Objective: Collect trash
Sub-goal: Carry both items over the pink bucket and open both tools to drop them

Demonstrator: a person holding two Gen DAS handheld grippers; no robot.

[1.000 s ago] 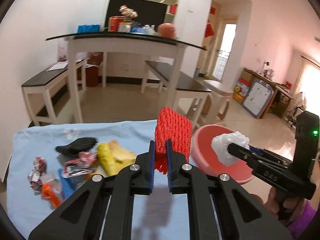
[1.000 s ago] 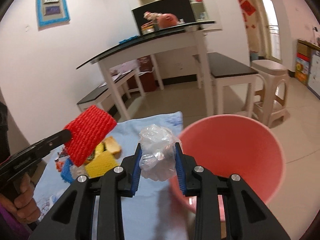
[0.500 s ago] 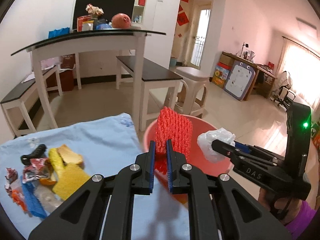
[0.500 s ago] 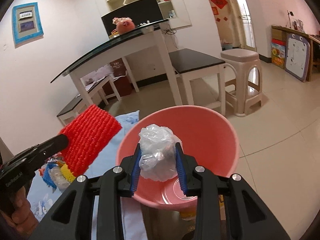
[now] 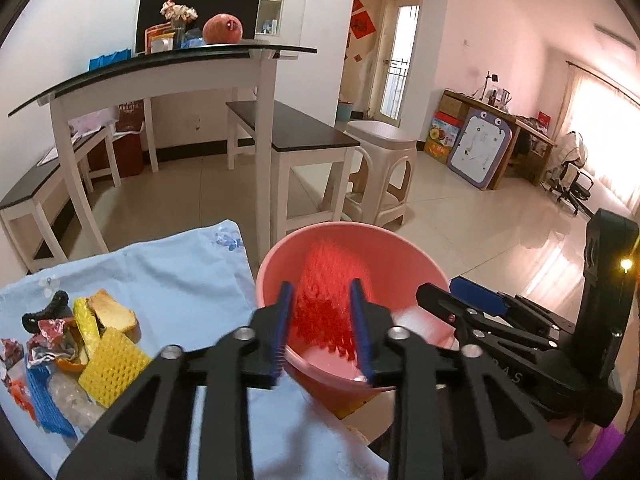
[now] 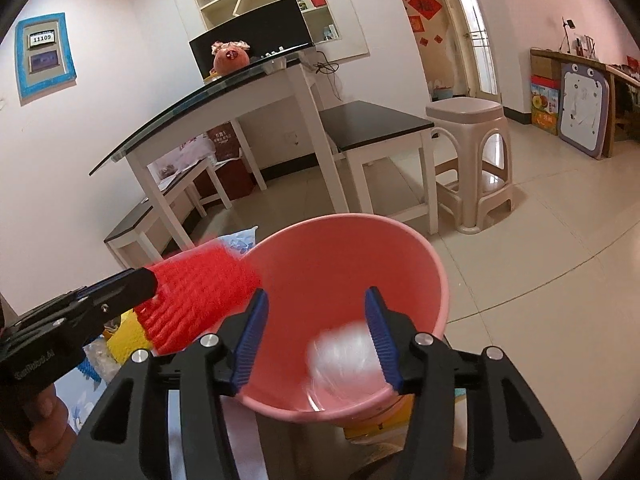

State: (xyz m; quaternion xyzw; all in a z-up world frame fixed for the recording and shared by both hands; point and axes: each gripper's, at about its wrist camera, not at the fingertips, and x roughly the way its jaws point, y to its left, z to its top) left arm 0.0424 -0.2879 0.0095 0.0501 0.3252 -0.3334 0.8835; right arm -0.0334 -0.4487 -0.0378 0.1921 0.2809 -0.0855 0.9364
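We find both sets of jaws just opened over the pink basin [image 6: 424,276]: the left gripper [image 5: 323,322] has let go of the red foam net [image 5: 326,312], blurred between its pads, and the right gripper [image 6: 316,336] of the plastic wad [image 6: 344,354], already inside. The net sits near the rim and may snag a pad or tip onto the blue cloth [image 5: 180,264]. The grippers crowd each other; open floor lies beyond.

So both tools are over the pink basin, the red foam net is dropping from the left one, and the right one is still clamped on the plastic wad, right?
Not quite. The right tool is open, its jaws having just spread; the right wrist view shows the clear plastic wad blurred, loose between the pads over the pink basin. The rest holds: the red foam net drops from the left tool.
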